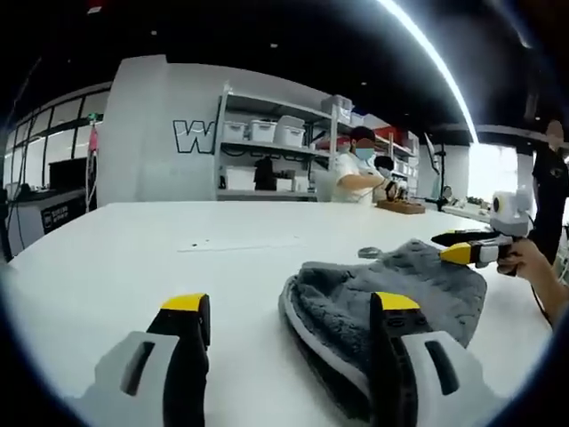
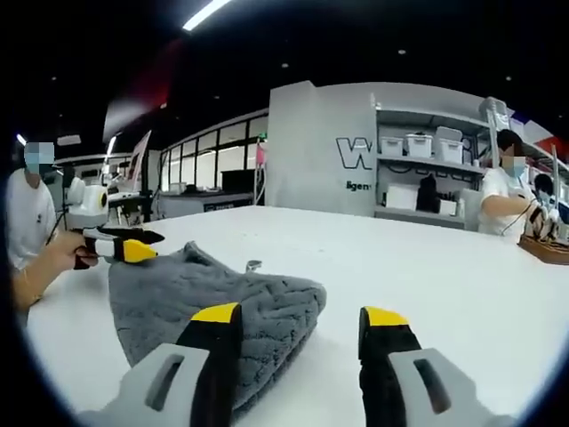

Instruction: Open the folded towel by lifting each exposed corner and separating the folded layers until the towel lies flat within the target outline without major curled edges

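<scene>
Lab or workshop-type hall; big white worktable (image 1: 133,249) under the grippers; metal shelving (image 1: 267,147) w/ white storage bins ahead; person (image 1: 356,169) in mask working at a bench beyond; dark ceiling w/ strip lights (image 1: 427,53); large lettering on the wall (image 2: 356,153).

We see bright, even light from ceiling strip lights (image 1: 427,53) w/ glare off the white table (image 1: 133,258); soft shadows under the towel (image 1: 391,302). Fisheye bends edges (shelves curve), background slightly soft.

Grey wall (image 2: 320,142) — large dark "W…", rest hidden by shelving (image 2: 427,169); small "ligen" below.
</scene>
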`<state>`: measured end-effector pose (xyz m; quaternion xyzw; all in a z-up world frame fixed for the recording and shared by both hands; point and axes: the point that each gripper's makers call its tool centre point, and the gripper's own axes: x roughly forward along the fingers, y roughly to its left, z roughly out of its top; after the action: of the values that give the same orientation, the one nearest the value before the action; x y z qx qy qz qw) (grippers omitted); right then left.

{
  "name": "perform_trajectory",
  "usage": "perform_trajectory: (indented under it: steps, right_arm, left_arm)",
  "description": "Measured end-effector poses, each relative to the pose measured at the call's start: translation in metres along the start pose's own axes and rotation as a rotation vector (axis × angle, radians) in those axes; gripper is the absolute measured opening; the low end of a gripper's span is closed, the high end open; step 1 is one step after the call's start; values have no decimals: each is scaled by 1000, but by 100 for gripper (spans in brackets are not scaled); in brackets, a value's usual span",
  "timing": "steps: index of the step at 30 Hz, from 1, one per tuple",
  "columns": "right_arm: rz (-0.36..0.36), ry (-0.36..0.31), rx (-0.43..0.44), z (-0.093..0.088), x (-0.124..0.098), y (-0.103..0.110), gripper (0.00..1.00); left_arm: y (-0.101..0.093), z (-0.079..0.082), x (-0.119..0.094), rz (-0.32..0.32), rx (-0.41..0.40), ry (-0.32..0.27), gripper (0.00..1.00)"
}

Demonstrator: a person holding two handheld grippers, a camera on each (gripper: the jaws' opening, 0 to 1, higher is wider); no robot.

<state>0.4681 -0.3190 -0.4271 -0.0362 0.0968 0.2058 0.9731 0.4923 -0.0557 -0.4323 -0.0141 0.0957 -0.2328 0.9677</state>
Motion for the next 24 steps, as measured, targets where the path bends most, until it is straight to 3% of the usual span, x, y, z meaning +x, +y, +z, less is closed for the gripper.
perform_trajectory:
  steps: [3,6,14,16,24]
  right_arm:
    - [8,4,12,-2,2,1,50]
    - [6,9,13,-3,3,1,51]
    - [17,16,12,-7,5,4,49]
    - [24,21,11,-9,7,5,48]
    - [33,26,10,-11,7,8,45]
  left_arm:
    - [0,0,2,-10,-66,-12,67]
    - [3,-3,4,-11,-127,-22,54]
    - [-3,-5,7,-37,-131,-23,47]
    - [-10,-7,8,-80,-190,-28,43]
    - [-13,-6,10,-90,-154,-31,35]
